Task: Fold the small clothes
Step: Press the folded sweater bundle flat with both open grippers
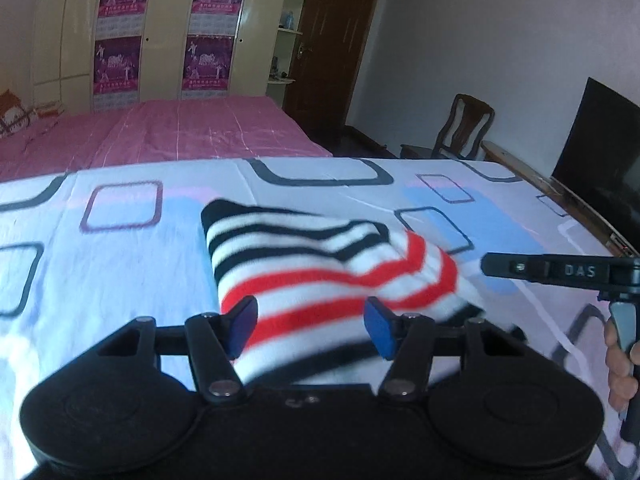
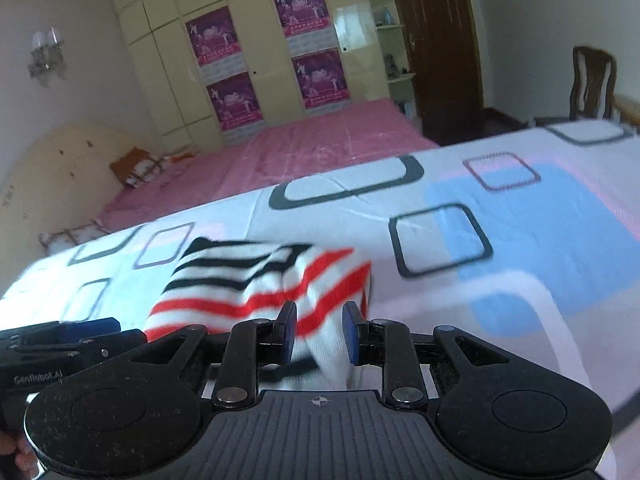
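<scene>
A small knit garment (image 1: 320,264) with black, red and white stripes lies bunched on the patterned sheet (image 1: 120,280). My left gripper (image 1: 312,326) stands over its near edge. Its blue pads are well apart, with cloth spanning between and beneath them. I see no pad pressing on it. In the right wrist view the garment (image 2: 240,284) rises toward my right gripper (image 2: 320,332), whose pads stand close together and pinch a white fold at the near right corner. The right gripper (image 1: 486,266) also shows side-on at the garment's right edge, held by a hand (image 1: 618,360).
The sheet (image 2: 520,240) with square outlines covers the work surface. Beyond it is a pink bed (image 1: 180,128) and a cream wardrobe (image 1: 168,28) with posters. A wooden chair (image 1: 464,128), a dark screen (image 1: 600,160) and a brown door (image 1: 332,40) are at the right.
</scene>
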`<state>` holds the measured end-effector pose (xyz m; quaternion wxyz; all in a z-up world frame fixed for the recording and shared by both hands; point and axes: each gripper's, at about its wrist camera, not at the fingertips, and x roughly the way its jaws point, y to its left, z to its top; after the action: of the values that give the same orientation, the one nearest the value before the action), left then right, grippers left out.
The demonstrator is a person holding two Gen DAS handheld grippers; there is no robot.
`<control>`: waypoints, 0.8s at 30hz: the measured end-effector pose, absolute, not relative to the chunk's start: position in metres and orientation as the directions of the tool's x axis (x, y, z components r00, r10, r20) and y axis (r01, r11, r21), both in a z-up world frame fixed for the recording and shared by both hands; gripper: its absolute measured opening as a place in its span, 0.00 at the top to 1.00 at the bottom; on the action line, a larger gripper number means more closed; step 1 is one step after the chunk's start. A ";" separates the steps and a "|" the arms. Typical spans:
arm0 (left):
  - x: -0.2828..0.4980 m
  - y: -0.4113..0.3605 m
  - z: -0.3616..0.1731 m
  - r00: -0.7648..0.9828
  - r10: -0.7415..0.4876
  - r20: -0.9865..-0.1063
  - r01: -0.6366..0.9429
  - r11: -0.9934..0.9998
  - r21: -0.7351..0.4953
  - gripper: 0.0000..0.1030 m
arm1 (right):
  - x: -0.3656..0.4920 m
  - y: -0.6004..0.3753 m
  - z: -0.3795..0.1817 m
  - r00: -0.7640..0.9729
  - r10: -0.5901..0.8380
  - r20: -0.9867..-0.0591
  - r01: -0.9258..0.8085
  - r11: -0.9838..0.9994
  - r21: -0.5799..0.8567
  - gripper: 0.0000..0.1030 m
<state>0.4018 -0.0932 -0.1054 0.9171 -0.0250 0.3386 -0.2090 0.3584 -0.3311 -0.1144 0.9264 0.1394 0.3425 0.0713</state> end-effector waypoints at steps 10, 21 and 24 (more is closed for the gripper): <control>0.442 -0.100 -0.141 0.681 -0.372 -0.630 0.325 0.926 -0.194 0.49 | 0.431 -0.310 -0.167 0.731 0.138 -0.669 -0.003 0.980 0.199 0.76; 0.453 -0.104 -0.139 0.708 -0.351 -0.612 0.318 0.933 -0.168 0.49 | 0.445 -0.312 -0.181 0.725 0.117 -0.679 -0.023 0.989 0.147 0.76; 0.471 -0.106 -0.148 0.685 -0.344 -0.642 0.298 0.937 -0.183 0.47 | 0.446 -0.318 -0.189 0.719 0.120 -0.684 -0.003 0.986 0.169 0.76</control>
<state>0.4710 -0.1065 -0.1484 0.9173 -0.0319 0.3563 -0.1750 0.4461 -0.3179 -0.1890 0.9239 0.0783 0.3731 0.0331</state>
